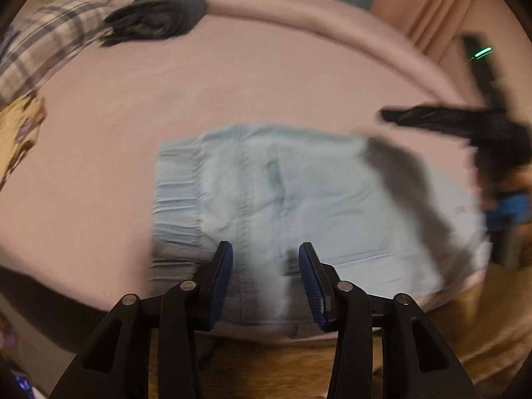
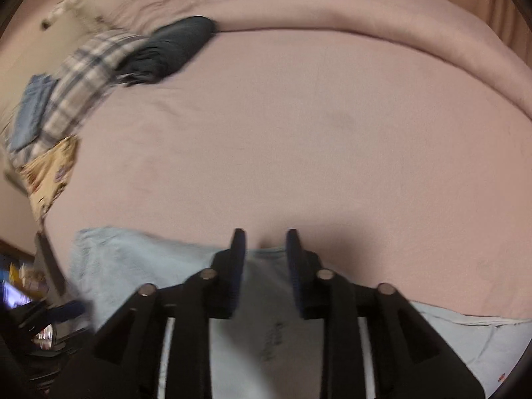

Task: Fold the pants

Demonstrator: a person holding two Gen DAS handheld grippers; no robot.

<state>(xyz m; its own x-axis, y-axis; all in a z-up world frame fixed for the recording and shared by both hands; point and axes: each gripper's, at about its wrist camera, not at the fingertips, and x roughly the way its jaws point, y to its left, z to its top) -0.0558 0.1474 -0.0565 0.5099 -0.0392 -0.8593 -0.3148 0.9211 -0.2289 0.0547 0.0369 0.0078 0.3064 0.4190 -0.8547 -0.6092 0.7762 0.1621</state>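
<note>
While the light blue pants [image 1: 282, 199] lie part-folded on the pink bedsheet [image 1: 232, 83] at its near edge, left gripper [image 1: 265, 279] and right gripper [image 2: 266, 259] both hover above them, jaws partly open, nothing held. Fabric looks soft, light, floppy: pinch at the elastic waistband [image 1: 176, 196] or a hem corner. No legible labels; frames blurred.

Both wrist views look steeply down; sharing bed [image 1: 232, 83].
</note>
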